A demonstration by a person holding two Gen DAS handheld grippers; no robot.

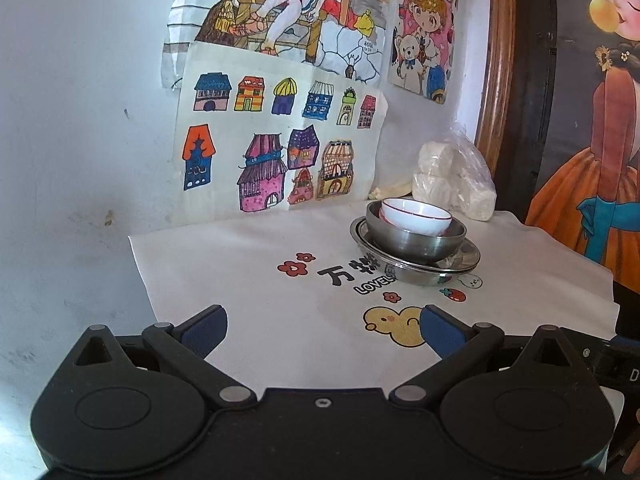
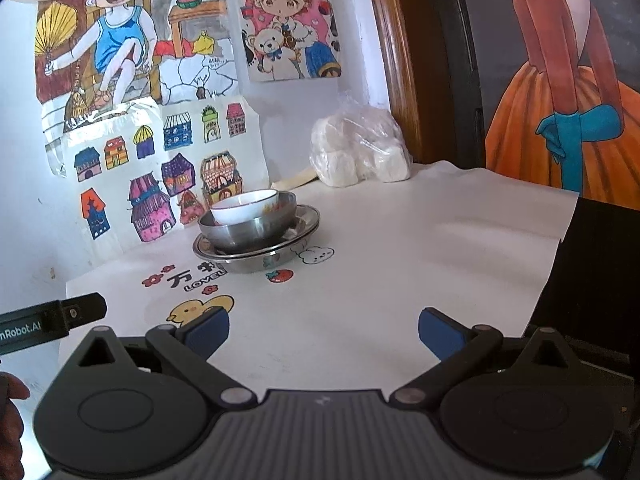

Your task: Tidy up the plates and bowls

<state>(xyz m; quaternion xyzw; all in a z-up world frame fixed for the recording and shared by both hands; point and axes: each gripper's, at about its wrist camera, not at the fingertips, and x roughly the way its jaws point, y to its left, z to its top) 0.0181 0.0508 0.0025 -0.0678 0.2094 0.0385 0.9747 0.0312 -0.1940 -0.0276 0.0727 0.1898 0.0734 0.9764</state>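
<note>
Pale, slightly scuffed wall rises behind the surface (image 1: 248, 320), which is covered by a smooth white cloth printed with red flowers, black lettering, a yellow duck and a strawberry. Taped to the wall are paper drawings in bright marker: a sheet of small houses (image 1: 276, 136), a seated child in a blue top (image 2: 120, 40) and a curly-haired figure with a teddy bear (image 2: 286, 20). At the far edge of the surface, near a curved wooden frame (image 1: 496, 52), a crinkled clear plastic bag (image 2: 360, 148) holds white, rounded lumps. The dishes sit stacked toward the back of the cloth, just in front of the house drawings: a wide, shallow steel plate (image 2: 256, 258) with a shiny rolled rim lies at the bottom, a round brushed-steel bowl (image 2: 248, 232) stands in it, and a glossy white ceramic bowl (image 1: 416, 216) with a thin red line under its rim rests tilted inside the steel bowl. The left claw (image 1: 324, 330) hangs low over the near part of the cloth, its blue-padded fingers spread wide with nothing between them, well apart from the stack. The right claw (image 2: 324, 334) is likewise spread and empty above bare cloth. In the right wrist view, a black bar of the other tool shows at the left edge.
</note>
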